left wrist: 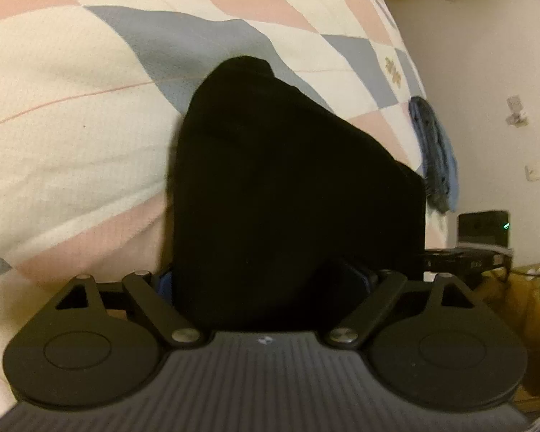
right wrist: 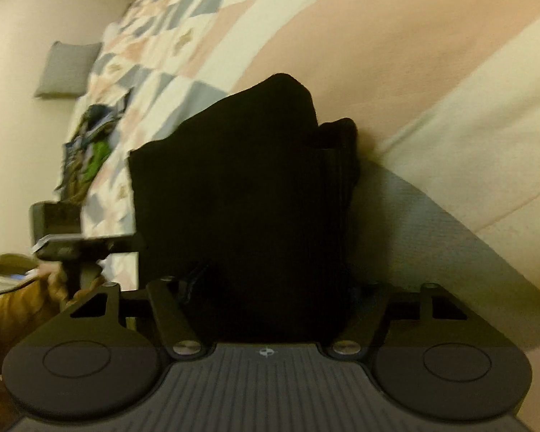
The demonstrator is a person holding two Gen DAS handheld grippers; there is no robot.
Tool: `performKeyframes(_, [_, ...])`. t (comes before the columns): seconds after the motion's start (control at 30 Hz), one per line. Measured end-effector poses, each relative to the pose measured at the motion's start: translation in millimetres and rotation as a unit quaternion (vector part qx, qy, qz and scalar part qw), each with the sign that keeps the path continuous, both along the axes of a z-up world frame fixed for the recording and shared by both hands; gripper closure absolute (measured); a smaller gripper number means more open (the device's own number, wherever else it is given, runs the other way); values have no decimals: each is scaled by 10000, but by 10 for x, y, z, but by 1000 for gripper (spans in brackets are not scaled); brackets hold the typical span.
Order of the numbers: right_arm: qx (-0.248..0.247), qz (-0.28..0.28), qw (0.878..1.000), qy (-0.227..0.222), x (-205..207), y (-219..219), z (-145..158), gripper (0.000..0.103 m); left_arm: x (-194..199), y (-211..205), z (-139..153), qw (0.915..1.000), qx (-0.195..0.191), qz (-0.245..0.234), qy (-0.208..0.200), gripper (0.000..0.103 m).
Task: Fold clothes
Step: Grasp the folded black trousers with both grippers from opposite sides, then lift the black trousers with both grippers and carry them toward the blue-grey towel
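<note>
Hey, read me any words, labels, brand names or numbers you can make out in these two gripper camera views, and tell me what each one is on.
No text can be read in either view.
Small pale emblem on the left gripper's ribbed body: a mark, no letters.
Similar emblem on the right gripper's ribbed body: a mark, no letters.
Printed garment on the quilt: colourful graphic, too blurred to read.
Black garment: no print visible.

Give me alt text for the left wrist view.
A black garment fills the middle, bunched between the left gripper's jaws, over a pastel patchwork quilt. A blue cloth lies at the quilt's right edge.
</note>
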State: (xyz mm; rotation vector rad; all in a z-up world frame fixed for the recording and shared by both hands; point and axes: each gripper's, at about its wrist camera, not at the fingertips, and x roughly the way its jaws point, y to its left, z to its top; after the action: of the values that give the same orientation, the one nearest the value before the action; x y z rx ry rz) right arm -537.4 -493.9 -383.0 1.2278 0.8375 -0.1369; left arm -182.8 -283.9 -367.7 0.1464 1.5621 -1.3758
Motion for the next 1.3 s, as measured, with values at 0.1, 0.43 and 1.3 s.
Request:
performKeyframes(0.1, [263, -35, 9996, -129, -11, -45, -111, 41, 12, 8, -75, 10000, -22, -67, -20, 26])
performKeyframes(0.43, [482, -732, 9942, -627, -199, 153, -33, 63, -201, -271, 360, 9976, 123, -309, -608, 55])
performKeyframes(1.3, [-459, -5532, 8142, -1703, -2367, 210, 955, 65, -2553, -4134, 1964, 8741, -1969, -4314, -1048, 60])
